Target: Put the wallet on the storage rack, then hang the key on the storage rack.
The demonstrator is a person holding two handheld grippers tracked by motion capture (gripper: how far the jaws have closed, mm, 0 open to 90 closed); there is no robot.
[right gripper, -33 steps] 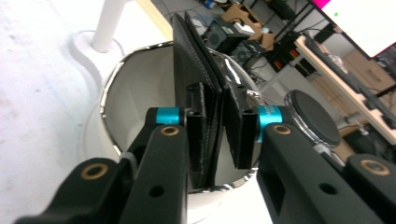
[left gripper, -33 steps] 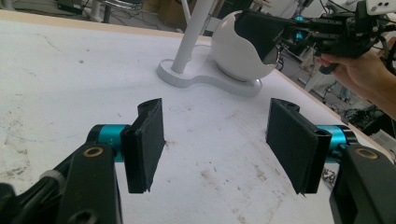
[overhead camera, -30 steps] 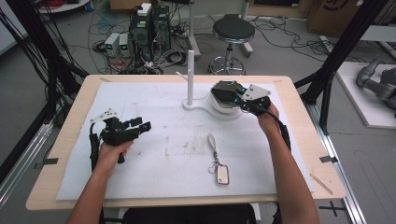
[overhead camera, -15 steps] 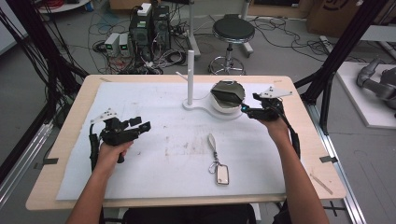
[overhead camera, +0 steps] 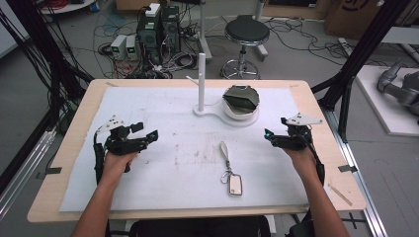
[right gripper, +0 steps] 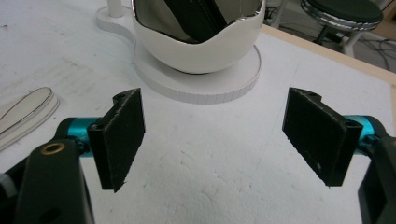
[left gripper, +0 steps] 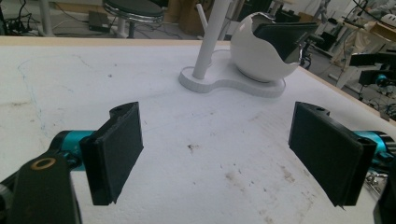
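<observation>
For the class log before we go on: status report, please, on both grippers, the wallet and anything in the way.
Left gripper open, empty. Right gripper open, empty, jaws just opened. Dark wallet sits in white bowl. Key fob lies mid-table, clear of both.

No readable text from where I sit.

I find no legible words, labels, brands or numbers on the white bowl stand [overhead camera: 240,117], the key fob [overhead camera: 235,185], the desk [overhead camera: 74,148] or the boxes on the floor behind it; any print there is too small or blurred.
</observation>
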